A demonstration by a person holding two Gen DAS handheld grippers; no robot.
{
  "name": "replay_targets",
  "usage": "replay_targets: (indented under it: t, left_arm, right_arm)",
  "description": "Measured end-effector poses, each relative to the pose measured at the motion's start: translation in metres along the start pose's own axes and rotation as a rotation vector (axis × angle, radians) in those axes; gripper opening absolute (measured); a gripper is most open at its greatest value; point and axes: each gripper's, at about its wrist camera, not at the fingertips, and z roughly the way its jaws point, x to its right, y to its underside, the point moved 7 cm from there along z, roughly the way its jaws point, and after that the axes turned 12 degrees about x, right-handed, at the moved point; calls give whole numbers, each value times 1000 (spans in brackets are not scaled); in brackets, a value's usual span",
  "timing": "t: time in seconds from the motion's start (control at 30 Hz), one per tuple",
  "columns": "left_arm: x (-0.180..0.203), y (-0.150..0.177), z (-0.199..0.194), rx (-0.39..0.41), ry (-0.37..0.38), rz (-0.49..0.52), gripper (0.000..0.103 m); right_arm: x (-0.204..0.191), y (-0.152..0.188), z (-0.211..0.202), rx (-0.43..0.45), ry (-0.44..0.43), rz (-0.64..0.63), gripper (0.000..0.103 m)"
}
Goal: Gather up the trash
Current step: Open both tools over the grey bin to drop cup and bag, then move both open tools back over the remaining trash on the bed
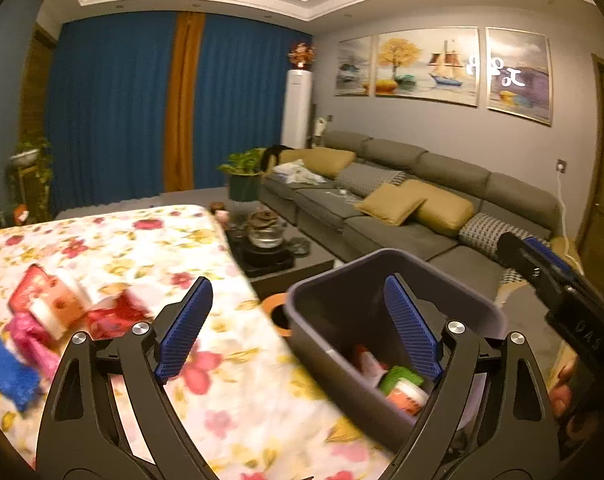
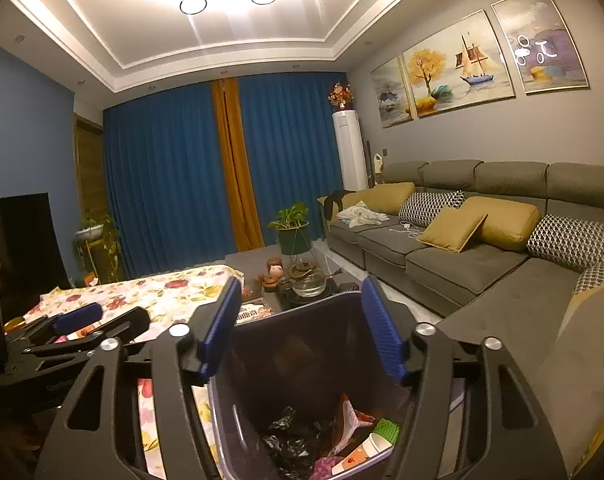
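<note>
Black finger frames with blue ribbed pads are filling the bottom of the left wrist view, so I begin with the left gripper (image 1: 297, 328). Its jaws are standing wide apart and nothing is lying between the pads. Going from left to right, the remaining trash (image 1: 57, 312) is waiting at about 9 o'clock from these jaws: a blurred heap of red, pink, white and blue wrappers on the floral tablecloth (image 1: 229, 396). I cannot tell the long axis of any 1 piece, because the heap is blurred. In the middle, the jaws are pointing over the table edge. At about 3 o'clock the dark bin (image 1: 342, 372) is standing just beside the table, and several pieces are already lying inside it.

In the right wrist view, the right gripper (image 2: 299, 328) is hanging directly above the same bin (image 2: 241, 432), with the jaws partly open and empty; black plastic, a green piece and a cup-like piece are lying below them.

I judge that the left hand is the nearer 1 to the heap, so the coming move is asking it to swing toward 9 o'clock, while the right 1 is needing to cross the whole table.
</note>
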Motion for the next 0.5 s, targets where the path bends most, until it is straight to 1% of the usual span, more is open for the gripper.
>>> replay_targets:
  t: [0.07, 0.2, 0.4, 0.5]
  left_arm:
    - [-8, 2, -5, -6, -26, 3, 87]
    - [-31, 6, -17, -12, -84, -4, 87]
    - [-71, 6, -42, 4, -173, -11, 87]
    - [-91, 7, -54, 11, -223, -10, 87]
  right_arm:
    - [-4, 0, 0, -1, -4, -7, 66]
    - [-13, 0, -4, 4, -9, -10, 71]
    - [-35, 1, -7, 6, -33, -21, 78]
    - [-49, 3, -8, 3, -52, -25, 79]
